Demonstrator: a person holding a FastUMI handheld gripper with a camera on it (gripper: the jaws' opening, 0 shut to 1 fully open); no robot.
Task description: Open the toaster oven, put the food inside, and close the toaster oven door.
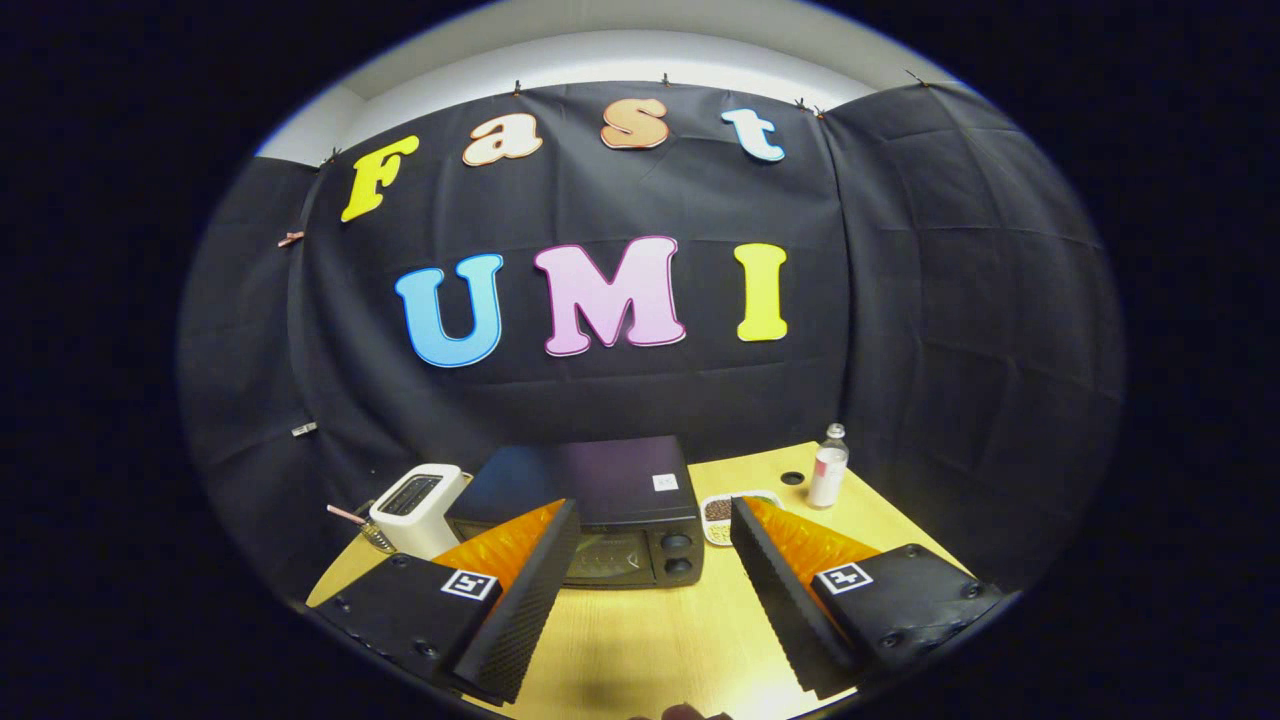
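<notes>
Toaster oven (pixel 590 515), dark and boxy, sits near the back of a pale wooden table (pixel 660 640), its long axis running side to side and its glass door and two knobs facing the gripper (pixel 655 525); the door is closed. The gripper's fingers are spread wide with nothing between them, and the oven lies just beyond their tips. A white toaster (pixel 418 508) stands just beside the oven on one side, a small tray of food (pixel 722 513) on the other, with a bottle (pixel 828 466) farther along near a round hole in the tabletop. Black cloth walls close the booth behind the table, under a white ceiling.
</notes>
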